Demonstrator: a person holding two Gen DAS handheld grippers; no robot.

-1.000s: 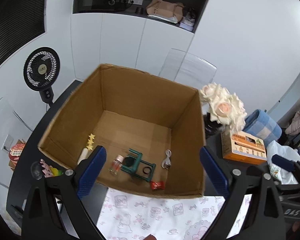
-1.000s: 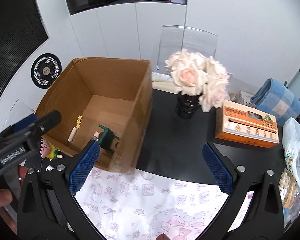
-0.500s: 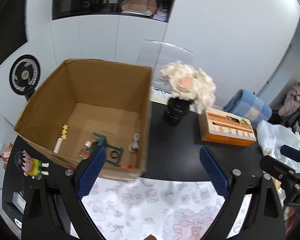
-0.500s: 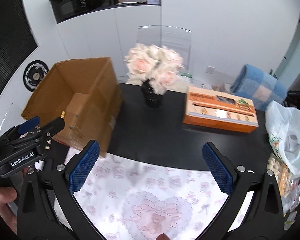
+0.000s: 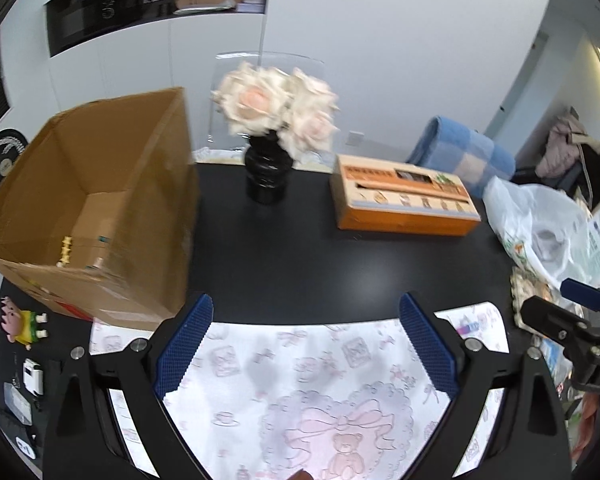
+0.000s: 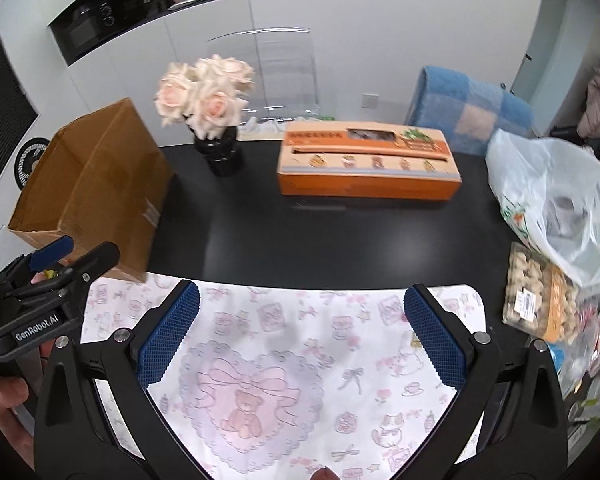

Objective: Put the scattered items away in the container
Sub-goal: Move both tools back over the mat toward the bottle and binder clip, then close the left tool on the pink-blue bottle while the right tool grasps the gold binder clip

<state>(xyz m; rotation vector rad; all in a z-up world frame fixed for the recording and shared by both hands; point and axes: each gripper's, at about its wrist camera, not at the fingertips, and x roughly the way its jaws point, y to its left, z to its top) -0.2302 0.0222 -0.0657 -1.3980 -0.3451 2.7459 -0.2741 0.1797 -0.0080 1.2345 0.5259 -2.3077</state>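
The open brown cardboard box (image 5: 100,208) stood at the left end of the black worktop (image 5: 340,272), its near corner resting on the edge of a white placemat printed with pink bears and bows (image 5: 308,392). Inside it, against the near wall, a small cream stick topped with yellow stars (image 5: 65,251) was visible; anything else in there was too blurred to make out. Outside the box, just off its left corner, a little cartoon figure with dark hair and a green top (image 5: 14,322) lay on the worktop, with a small white gadget (image 5: 33,376) just below it.

The left gripper (image 5: 306,350) hung over the placemat with its blue-padded jaws spread wide and nothing between them. The right gripper (image 6: 298,334) hovered over the same placemat, likewise wide apart and empty. A fingertip (image 6: 4,400) of the person holding the left tool showed at the lower left of the right wrist view.

Behind the placemat, a black vase of pale pink roses (image 6: 216,136) stood just beside the box. To its right lay a long orange printed carton (image 6: 368,164), then a folded blue checked blanket (image 6: 468,112), a white plastic bag (image 6: 552,200) and a clear packet of snacks (image 6: 536,292) at the right edge.
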